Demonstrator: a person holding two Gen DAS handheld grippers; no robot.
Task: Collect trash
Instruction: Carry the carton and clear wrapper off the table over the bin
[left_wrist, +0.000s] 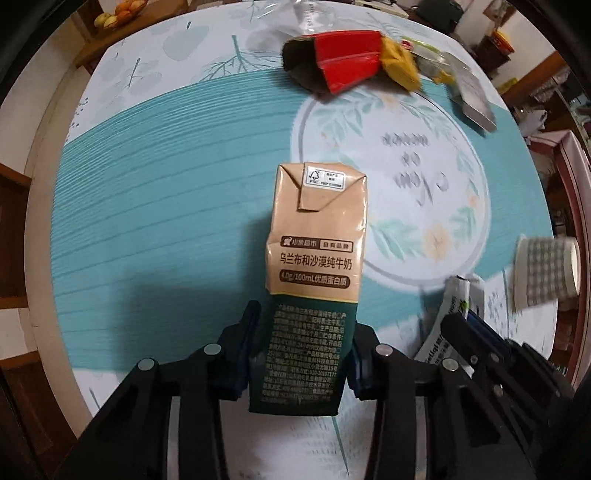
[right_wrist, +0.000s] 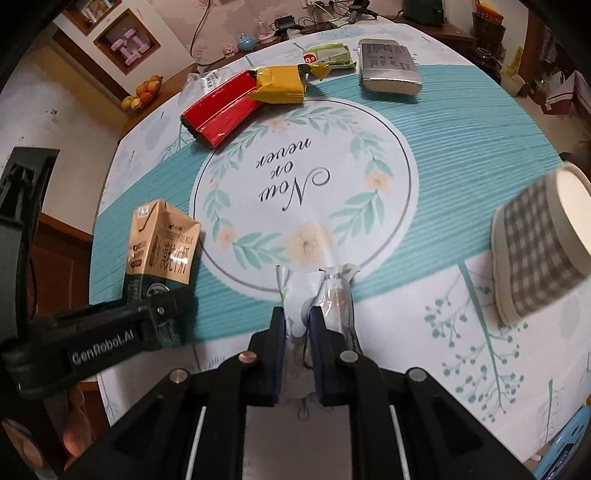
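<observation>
Your left gripper (left_wrist: 301, 350) points straight down over the milk carton (left_wrist: 314, 266), which lies on the tablecloth (left_wrist: 166, 184) left of the printed flower ring (right_wrist: 303, 192). Its jaws sit on either side of the carton's dark green end, pressed against it.

Your right gripper (right_wrist: 297, 328) tilts steeply down just below the ring's near edge, jaws narrow and pinching a crumpled white wrapper (right_wrist: 314, 291).

Left of the ring, the table edge is close behind the carton. Beyond the ring lie a red box (right_wrist: 221, 110), a yellow packet (right_wrist: 280, 86), a green packet (right_wrist: 332, 55) and a silver pouch (right_wrist: 388, 68). The ring itself is bare cloth. Right of it, a checked paper cup (right_wrist: 539, 243) lies on its side near the edge.
</observation>
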